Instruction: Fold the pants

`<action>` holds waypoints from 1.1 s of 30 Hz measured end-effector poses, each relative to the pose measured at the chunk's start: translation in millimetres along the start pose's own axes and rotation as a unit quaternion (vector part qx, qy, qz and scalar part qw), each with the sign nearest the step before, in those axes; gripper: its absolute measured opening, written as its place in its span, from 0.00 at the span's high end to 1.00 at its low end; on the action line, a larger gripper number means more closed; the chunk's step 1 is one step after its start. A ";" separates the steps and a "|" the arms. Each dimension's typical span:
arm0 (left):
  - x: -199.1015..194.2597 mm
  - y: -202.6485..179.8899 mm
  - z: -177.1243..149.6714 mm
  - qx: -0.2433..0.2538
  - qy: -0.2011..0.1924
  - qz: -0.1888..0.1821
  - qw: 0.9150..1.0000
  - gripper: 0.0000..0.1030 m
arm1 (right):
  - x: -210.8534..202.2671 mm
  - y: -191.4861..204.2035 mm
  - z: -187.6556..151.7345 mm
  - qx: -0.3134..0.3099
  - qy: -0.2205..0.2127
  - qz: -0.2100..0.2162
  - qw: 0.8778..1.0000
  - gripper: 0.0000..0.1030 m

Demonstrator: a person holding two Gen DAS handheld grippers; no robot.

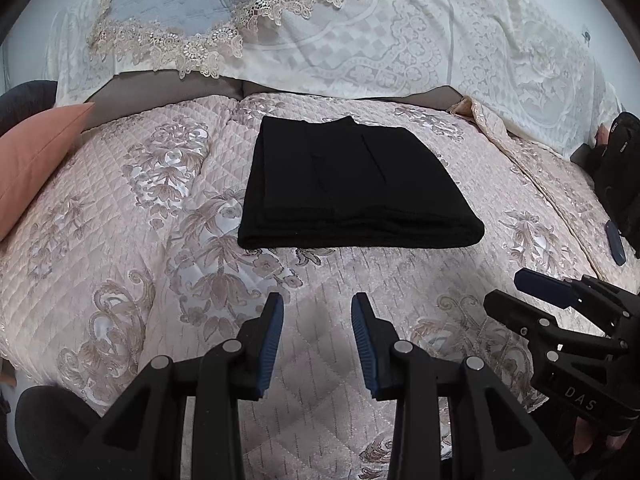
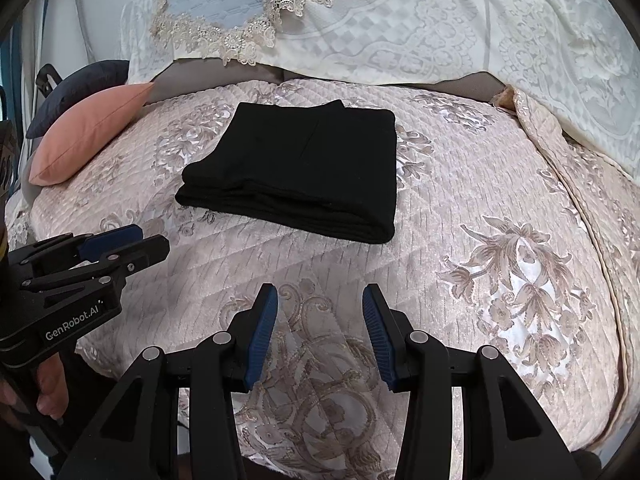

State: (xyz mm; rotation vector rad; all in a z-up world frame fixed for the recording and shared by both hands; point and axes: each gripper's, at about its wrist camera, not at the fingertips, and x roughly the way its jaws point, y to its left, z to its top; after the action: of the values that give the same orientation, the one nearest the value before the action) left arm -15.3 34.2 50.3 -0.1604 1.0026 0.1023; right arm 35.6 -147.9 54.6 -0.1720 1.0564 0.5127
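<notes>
Pants [image 1: 352,184] folded, flat on bed [image 1: 120,240], ahead of both claws, long fold edge crosswise. Left claw [image 1: 317,344] nearer centre (right claw [image 2: 320,336] offset); both spread, empty.

Evenly, softly lit; faint shadow on the bedspread [image 1: 312,312] just ahead of the tool [image 1: 317,340]; sheen on satin flowers; sharp throughout; heavy fisheye bending, dark vignette at corners.

A home, probably a living room or bedroom: quilted floral cover [image 2: 500,184] on a sofa or bed, lace-patterned white throw [image 2: 460,28], lace-edged blue cloth [image 1: 176,0], salmon cushion [image 2: 88,132], dark cushion [image 2: 84,80] behind it.
</notes>
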 end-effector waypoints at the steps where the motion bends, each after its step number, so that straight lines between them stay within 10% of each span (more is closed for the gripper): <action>1: -0.1 0.2 0.0 0.000 -0.001 -0.001 1.000 0.64 | 0.1 0.0 0.2 -0.001 0.000 -0.001 1.000 0.56; 33: 1.9 -1.1 -0.7 0.003 0.006 0.002 1.000 0.64 | -1.2 3.8 2.6 -0.007 -0.003 0.004 1.000 0.56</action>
State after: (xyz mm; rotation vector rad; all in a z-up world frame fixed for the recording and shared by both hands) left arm -14.7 33.0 48.5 -0.1543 1.0153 0.1030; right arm 35.3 -144.1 57.3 -0.1789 1.0486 0.5280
